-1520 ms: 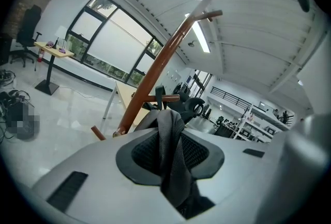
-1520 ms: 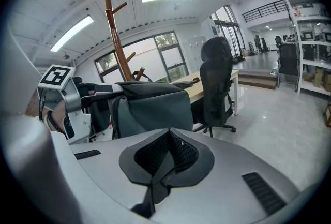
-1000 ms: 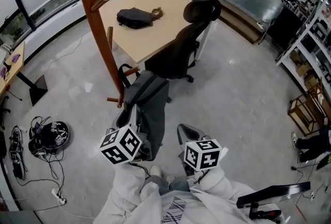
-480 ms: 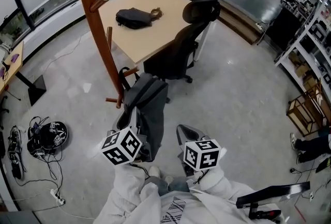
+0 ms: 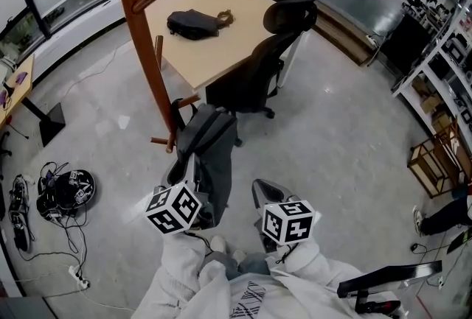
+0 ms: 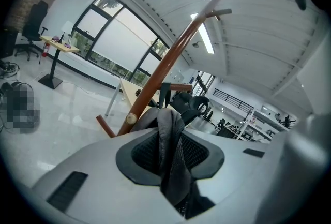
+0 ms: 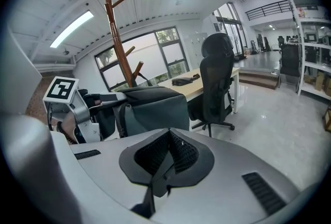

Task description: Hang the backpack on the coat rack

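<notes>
Polished grey floor (image 5: 346, 141) stretches through an open-plan office, where a tall reddish-brown wooden coat rack (image 5: 140, 37) rises at the left of the head view, short pegs jutting from its pole. Behind it stands a pale wooden table (image 5: 221, 45) with a small dark bag (image 5: 192, 24) lying on top, and a black office chair (image 5: 258, 74) is pulled up at the table's near corner. A tangle of cables (image 5: 63, 196) lies on the floor at far left, and shelving (image 5: 442, 67) lines the right wall.

A person in white sleeves (image 5: 188, 273) holds both tools low in front. The left gripper (image 6: 170, 151) is clamped on a grey woven strap (image 6: 168, 124) of the backpack (image 5: 210, 155), the webbing pinched between the black pads and running up out of them. The grey backpack hangs from that grip, clear of the floor, just beside the lower part of the rack's pole and near its lowest pegs. A black loop (image 5: 175, 110) at the pack's top sits right by one low peg (image 5: 189, 99); whether it touches the peg cannot be told. None of the rack's higher pegs carries the pack.

The right gripper (image 7: 168, 158) is held to the right of the backpack and apart from it, its jaws drawn together with the pads meeting in a narrow seam and no part of the pack between them. From its view the backpack shows at left, hanging beneath the left gripper, with the chair and table beyond.
</notes>
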Demonstrator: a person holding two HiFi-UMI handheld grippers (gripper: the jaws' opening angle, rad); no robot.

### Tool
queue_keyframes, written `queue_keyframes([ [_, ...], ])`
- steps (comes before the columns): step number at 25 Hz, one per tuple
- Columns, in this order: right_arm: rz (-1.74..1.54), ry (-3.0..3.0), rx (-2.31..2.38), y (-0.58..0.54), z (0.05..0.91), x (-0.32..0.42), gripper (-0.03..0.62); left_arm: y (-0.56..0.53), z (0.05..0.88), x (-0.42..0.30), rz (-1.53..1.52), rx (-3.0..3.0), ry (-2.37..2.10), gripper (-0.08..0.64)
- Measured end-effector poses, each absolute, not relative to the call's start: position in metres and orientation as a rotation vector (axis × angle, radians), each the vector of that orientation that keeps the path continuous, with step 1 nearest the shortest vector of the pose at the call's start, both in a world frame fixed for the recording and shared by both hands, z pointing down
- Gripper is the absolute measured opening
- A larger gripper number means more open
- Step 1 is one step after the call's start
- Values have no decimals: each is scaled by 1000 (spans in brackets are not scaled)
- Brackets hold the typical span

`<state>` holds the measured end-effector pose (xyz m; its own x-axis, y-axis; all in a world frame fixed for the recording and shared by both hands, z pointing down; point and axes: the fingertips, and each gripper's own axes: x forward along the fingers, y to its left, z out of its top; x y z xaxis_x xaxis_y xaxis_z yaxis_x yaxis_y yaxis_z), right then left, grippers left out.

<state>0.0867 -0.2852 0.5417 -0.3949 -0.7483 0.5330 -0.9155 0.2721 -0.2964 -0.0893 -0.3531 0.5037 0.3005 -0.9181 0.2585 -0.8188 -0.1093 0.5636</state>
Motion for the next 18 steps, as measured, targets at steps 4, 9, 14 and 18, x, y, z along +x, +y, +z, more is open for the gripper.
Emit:
queue_keyframes([
  [4,830,-2252,1526,-285,544,88,12,-355,510,-95,-213,1951,-1549,94],
  [9,828,-2247,1524,-285,545,91,12,-357,515,-94,-225,1974,-1553,94],
  [14,830,-2245,1520,-286,545,91,12,-359,519,-94,-261,2000,-1540,94],
  [18,831,-2240,1518,-286,547,91,12,-359,524,-95,-276,2030,-1540,94],
])
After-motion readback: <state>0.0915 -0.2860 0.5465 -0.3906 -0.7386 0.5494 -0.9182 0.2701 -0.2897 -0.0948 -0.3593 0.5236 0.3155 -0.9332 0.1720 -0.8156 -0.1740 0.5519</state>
